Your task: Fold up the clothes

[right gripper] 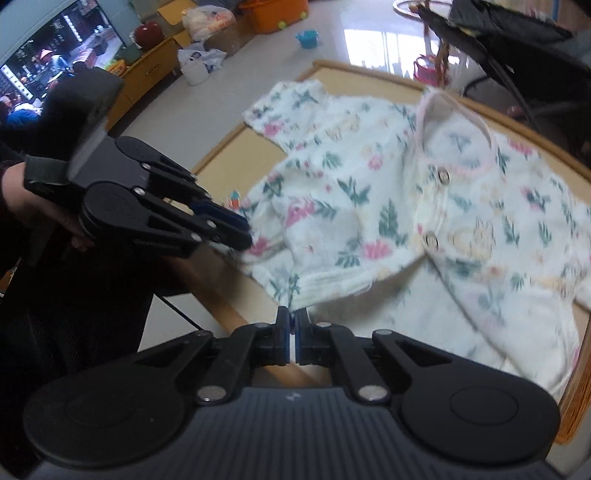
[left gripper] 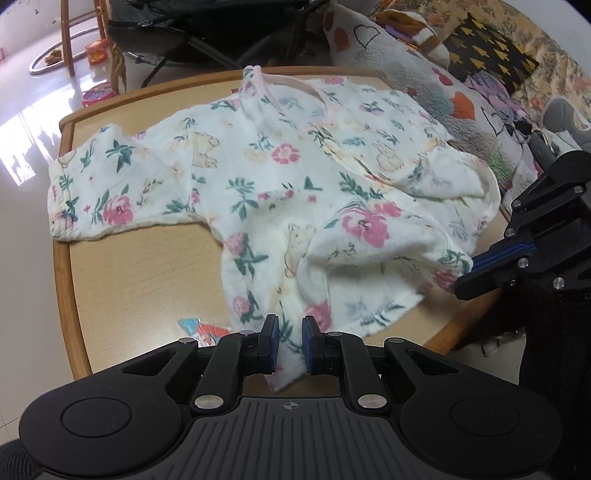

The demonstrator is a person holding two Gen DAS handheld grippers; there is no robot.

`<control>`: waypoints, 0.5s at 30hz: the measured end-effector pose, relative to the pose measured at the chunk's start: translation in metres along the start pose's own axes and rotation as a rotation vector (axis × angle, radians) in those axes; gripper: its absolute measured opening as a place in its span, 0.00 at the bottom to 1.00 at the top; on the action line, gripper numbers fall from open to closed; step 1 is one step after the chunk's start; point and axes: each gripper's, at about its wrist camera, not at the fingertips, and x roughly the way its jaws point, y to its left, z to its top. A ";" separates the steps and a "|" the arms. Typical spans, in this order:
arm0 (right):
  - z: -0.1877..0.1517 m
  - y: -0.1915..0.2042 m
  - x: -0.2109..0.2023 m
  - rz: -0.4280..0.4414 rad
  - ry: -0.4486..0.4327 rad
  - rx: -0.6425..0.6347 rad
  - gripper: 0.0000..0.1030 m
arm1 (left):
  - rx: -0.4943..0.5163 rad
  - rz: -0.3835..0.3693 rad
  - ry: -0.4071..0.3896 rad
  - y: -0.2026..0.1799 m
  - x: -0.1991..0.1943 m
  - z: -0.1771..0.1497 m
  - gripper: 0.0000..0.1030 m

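Observation:
A white floral baby shirt [left gripper: 280, 173] with pink collar trim lies spread on a small wooden table [left gripper: 140, 273]. My left gripper [left gripper: 290, 332] is shut on the shirt's bottom hem at the near edge, with cloth hanging between its blue pads. My right gripper [left gripper: 467, 273] comes in from the right and is shut on the hem's other corner. In the right wrist view the shirt [right gripper: 424, 206] shows its buttons, my right gripper [right gripper: 293, 326] pinches the hem, and my left gripper [right gripper: 240, 229] grips the cloth to the left.
A heart-patterned blanket [left gripper: 424, 74] and cushions lie beyond the table on the right. A black folding stand [left gripper: 207, 33] and a wooden chair leg [left gripper: 68, 40] stand behind it. A small colourful paper [left gripper: 199, 326] lies on the table near my left gripper. A television [right gripper: 55, 62] and toys are across the floor.

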 end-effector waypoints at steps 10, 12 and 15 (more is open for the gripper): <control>-0.011 -0.027 -0.033 0.129 -0.111 0.243 0.03 | 0.050 0.052 0.030 -0.002 -0.009 -0.003 0.17; -0.010 -0.034 -0.041 0.161 -0.134 0.273 0.03 | 0.047 0.058 0.034 0.000 -0.007 -0.004 0.17; -0.007 -0.042 -0.049 0.181 -0.153 0.285 0.03 | 0.044 0.052 0.032 0.001 -0.005 -0.004 0.17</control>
